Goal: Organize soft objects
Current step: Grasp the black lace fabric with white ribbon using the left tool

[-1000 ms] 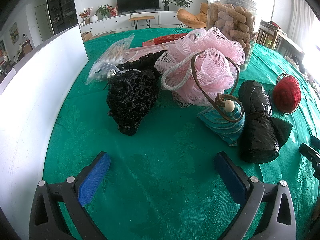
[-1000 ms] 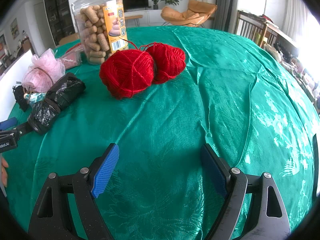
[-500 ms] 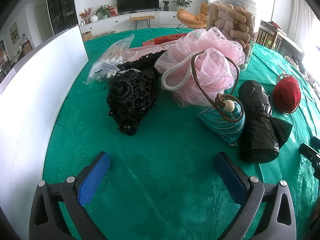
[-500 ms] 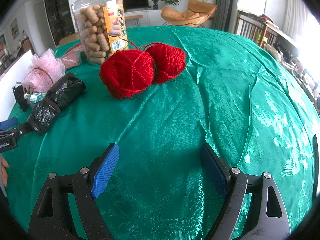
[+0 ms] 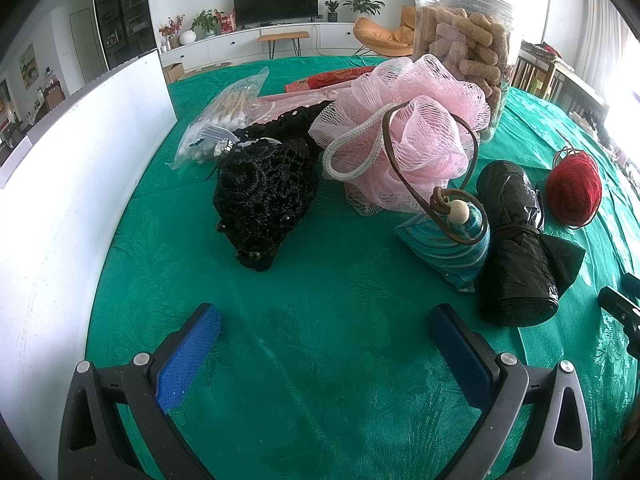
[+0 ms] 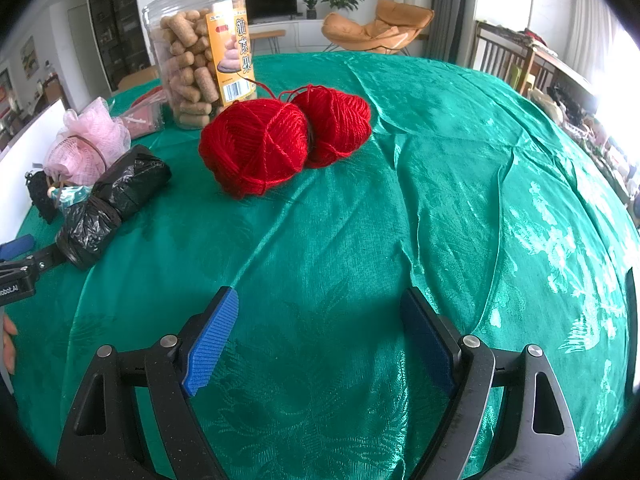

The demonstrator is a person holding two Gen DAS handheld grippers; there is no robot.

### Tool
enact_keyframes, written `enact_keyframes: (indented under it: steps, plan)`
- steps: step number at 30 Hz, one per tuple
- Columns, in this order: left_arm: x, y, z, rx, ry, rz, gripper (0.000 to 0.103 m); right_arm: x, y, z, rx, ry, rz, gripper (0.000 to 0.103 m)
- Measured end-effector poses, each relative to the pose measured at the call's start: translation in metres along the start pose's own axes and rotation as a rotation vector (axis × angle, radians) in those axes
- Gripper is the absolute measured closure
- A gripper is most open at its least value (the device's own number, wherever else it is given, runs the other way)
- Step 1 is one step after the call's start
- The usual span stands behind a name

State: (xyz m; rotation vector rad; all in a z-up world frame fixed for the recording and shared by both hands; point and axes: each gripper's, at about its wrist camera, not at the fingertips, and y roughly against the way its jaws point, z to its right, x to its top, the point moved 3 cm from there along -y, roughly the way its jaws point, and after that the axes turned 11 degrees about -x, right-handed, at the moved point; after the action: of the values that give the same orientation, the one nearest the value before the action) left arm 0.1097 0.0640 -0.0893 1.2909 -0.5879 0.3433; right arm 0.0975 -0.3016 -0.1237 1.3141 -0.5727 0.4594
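Note:
On the green cloth lie a black crocheted bag [image 5: 264, 196], a pink mesh bath puff [image 5: 408, 136], a teal striped pouch with a brown cord [image 5: 452, 240], a black plastic bag roll [image 5: 516, 248] and red yarn [image 5: 574, 188]. My left gripper [image 5: 324, 320] is open and empty, low over bare cloth in front of the black bag. In the right wrist view two red yarn balls [image 6: 256, 148] sit ahead of my right gripper [image 6: 320, 312], which is open and empty. The puff [image 6: 88, 140] and bag roll [image 6: 116, 200] show at the left.
A white panel [image 5: 80, 184] stands along the left. A clear jar of snack sticks [image 5: 464, 48] [image 6: 196, 52], a bag of cotton swabs [image 5: 224, 116] and red and pink packets [image 5: 332, 76] lie at the back. The left gripper's tip [image 6: 16, 264] shows at the right view's left edge.

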Motion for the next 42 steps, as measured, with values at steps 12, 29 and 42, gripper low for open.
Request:
enact_keyframes:
  steps: [12, 29, 42]
  plan:
    - [-0.027, 0.022, 0.009, -0.068, -0.045, -0.065, 0.000, 0.000, 0.000, 0.000, 0.000, 0.000, 0.000, 0.018]
    - [0.067, -0.023, -0.057, -0.066, 0.153, -0.120, 0.025, 0.000, 0.000, 0.000, 0.001, 0.000, 0.001, 0.018]
    - [-0.022, 0.042, -0.012, -0.110, 0.100, -0.103, 0.051, 0.000, 0.002, -0.002, 0.004, 0.001, 0.002, 0.017]
